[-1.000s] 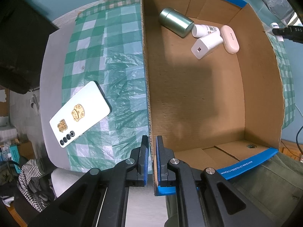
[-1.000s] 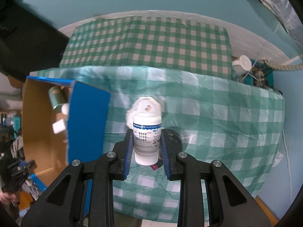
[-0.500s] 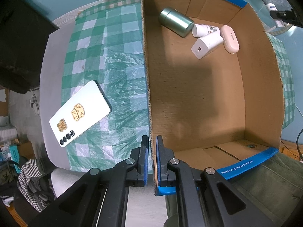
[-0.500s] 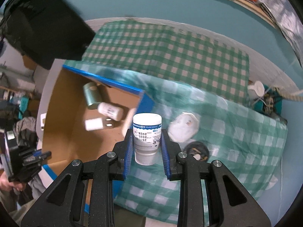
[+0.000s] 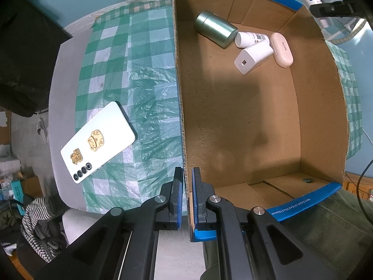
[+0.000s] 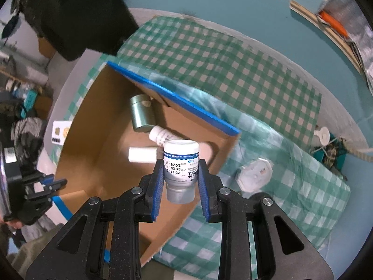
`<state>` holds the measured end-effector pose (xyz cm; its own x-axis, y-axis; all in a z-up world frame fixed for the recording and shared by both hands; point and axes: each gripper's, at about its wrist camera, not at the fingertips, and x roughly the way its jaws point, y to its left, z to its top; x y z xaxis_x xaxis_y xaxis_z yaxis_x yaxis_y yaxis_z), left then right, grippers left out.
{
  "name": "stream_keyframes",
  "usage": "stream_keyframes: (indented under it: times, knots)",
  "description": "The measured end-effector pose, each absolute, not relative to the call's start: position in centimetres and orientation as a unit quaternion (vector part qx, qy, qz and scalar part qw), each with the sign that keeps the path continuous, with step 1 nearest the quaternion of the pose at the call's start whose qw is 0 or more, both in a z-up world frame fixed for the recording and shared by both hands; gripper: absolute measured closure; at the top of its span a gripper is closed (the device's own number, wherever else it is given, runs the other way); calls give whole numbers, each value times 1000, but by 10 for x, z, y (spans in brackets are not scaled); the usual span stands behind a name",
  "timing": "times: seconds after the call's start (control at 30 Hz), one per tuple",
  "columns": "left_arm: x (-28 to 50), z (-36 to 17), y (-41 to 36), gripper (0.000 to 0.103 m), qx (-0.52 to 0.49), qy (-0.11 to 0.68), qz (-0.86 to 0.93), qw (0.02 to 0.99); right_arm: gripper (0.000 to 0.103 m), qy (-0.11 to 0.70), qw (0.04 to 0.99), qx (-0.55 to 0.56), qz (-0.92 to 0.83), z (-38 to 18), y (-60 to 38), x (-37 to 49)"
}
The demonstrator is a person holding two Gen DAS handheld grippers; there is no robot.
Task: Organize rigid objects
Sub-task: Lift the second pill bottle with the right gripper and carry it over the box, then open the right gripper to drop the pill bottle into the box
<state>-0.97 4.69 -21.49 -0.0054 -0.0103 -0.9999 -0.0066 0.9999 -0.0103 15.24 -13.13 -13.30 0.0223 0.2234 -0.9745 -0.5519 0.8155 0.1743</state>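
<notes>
Phone [image 5: 98, 142] shows fully only beside left claw [image 5: 185, 196] pinching box wall [image 5: 179, 98]; right claw [image 6: 179, 182] grips bottle [image 6: 180, 168].

Soft, even light falls from overhead. A broad dim shadow lies across the cardboard box [image 5: 244, 116] floor. Fisheye bending curves every edge; corners go black, and the right view's rim blurs.

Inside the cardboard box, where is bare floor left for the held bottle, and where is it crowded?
The cardboard box floor is bare from its middle to the near wall by the left claw. The far corner is crowded: green tin, white bottle, white charger and pink case lie bunched.
</notes>
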Motion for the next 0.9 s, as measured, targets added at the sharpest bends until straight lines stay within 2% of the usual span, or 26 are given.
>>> stream_keyframes:
  times: [0.33,0.8,0.9]
  knots:
    - [-11,-216,48,96,-9,710,-1,704,77,654,686,-150,280,-155,-113,148]
    - [-12,-217,47,96,-7,710,-2,704,76,659,684,-149,275,-158,-110,147]
    - [-12,-217,47,96,-6,711,-3,704,68,656,687,-148,273,-155,-112,146]
